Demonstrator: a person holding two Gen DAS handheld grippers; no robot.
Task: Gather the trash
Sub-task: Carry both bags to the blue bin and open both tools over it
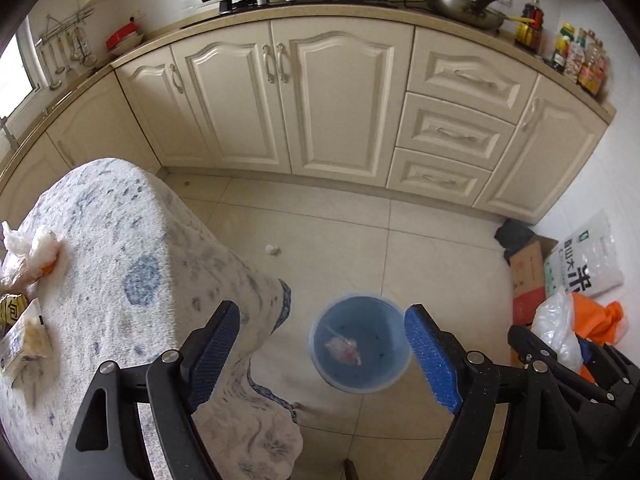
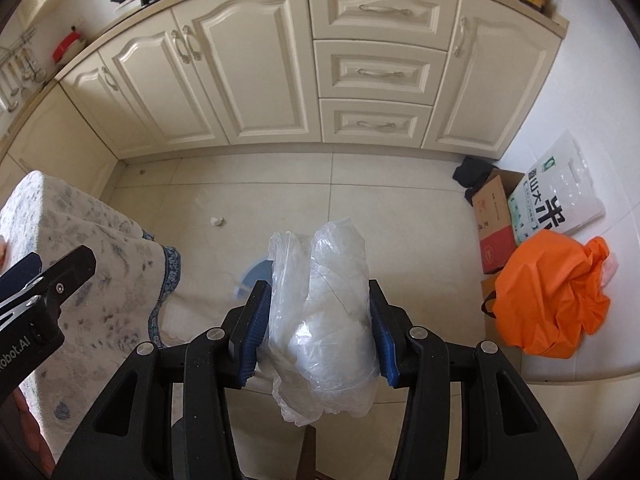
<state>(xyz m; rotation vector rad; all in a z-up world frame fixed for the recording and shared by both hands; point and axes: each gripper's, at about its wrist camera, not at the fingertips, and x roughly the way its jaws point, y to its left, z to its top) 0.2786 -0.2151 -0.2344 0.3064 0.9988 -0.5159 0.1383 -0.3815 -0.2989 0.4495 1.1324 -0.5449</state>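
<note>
Cream kitchen cabinets [image 1: 280, 100] run along the far wall above a pale tiled floor [image 1: 440, 248]. At the left, a counter covered with a blue-patterned cloth [image 1: 120, 240] carries crumpled wrappers [image 1: 36, 248] near its left edge. On the floor just beside the counter's near corner stands a blue bin [image 1: 360, 346] with 1 scrap of trash [image 1: 344, 350] lying inside. The left tongs [image 1: 320, 354] hang above the bin, spread wide with nothing between them. The right tongs [image 2: 316, 332] are clamped on a clear plastic bag [image 2: 320, 320], bunched and upright between the pads, over the bin. A small white scrap [image 2: 216, 221] lies on the floor farther off. An orange bag [image 2: 552, 296] sits by boxes at the right wall.
</note>
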